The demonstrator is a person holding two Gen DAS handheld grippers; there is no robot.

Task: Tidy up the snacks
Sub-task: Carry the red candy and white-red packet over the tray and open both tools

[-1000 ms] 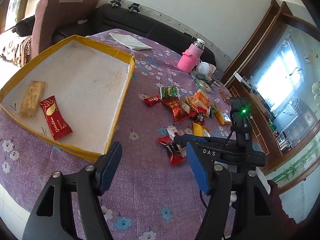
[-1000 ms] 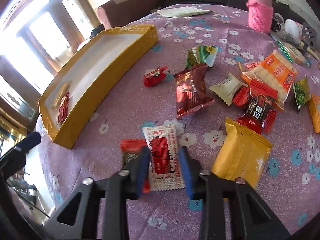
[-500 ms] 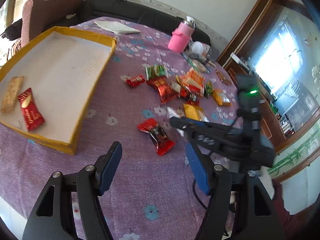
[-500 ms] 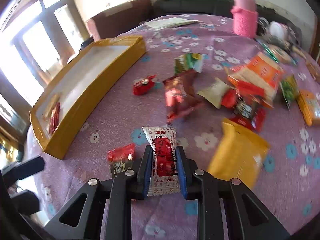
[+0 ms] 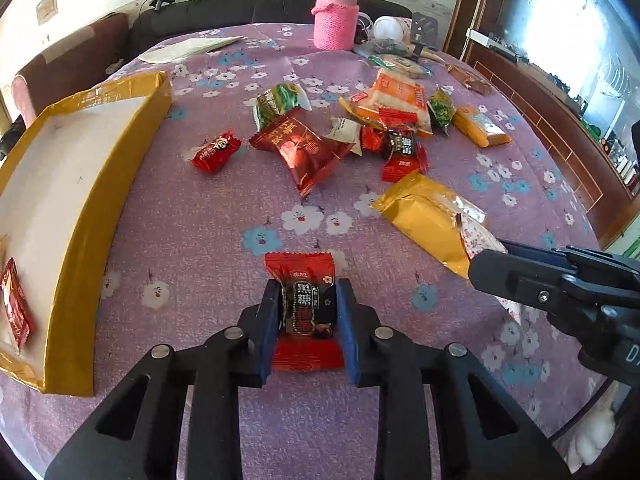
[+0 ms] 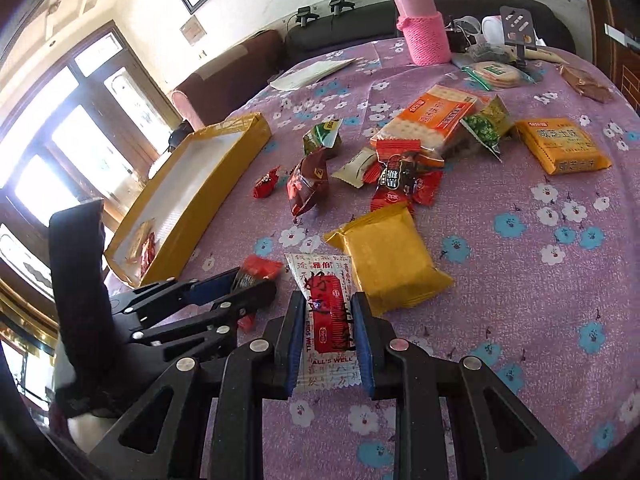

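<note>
Loose snack packets lie on a purple flowered tablecloth. My left gripper points down at the table, its jaws closing, and the blue pads press the sides of a red and black candy packet. My right gripper is shut on a white packet with a red label. The two grippers are side by side; the left gripper with its red packet shows in the right wrist view. A yellow-walled box stands to the left and holds a red packet.
A gold-yellow packet lies just right of the held packets. A pile of red, green and orange snacks sits in the middle of the table. A pink-sleeved bottle, a sheet of paper and small clutter stand at the far edge.
My left gripper swung right and down over the red candy packet and its jaws came in against it. My right gripper closed on the white packet and shifted with it.
</note>
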